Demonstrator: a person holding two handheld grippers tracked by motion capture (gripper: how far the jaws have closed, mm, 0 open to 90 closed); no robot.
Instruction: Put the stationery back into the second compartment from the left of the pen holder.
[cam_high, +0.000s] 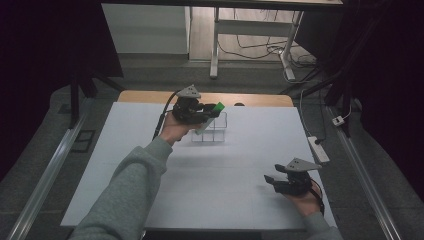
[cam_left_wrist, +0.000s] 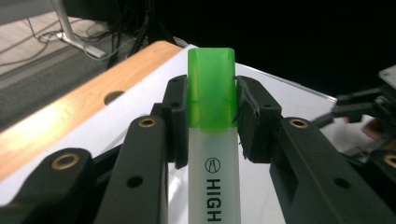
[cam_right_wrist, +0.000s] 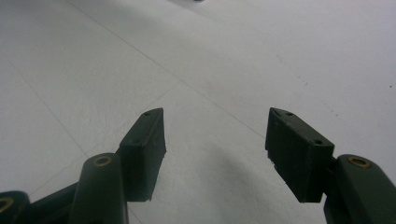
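Note:
My left gripper is shut on a highlighter with a green cap and a white body, held above the far middle of the table. In the left gripper view both pads clamp the highlighter at the joint of cap and body, and the cap points away past the left gripper. Just below and in front of it stands a small clear divided rack. My right gripper rests low at the near right with its jaws apart. Nothing lies between them in the right gripper view.
A white board covers the table, with a wooden edge at the back. A power strip lies just off the right side. Table legs and cables stand on the floor behind.

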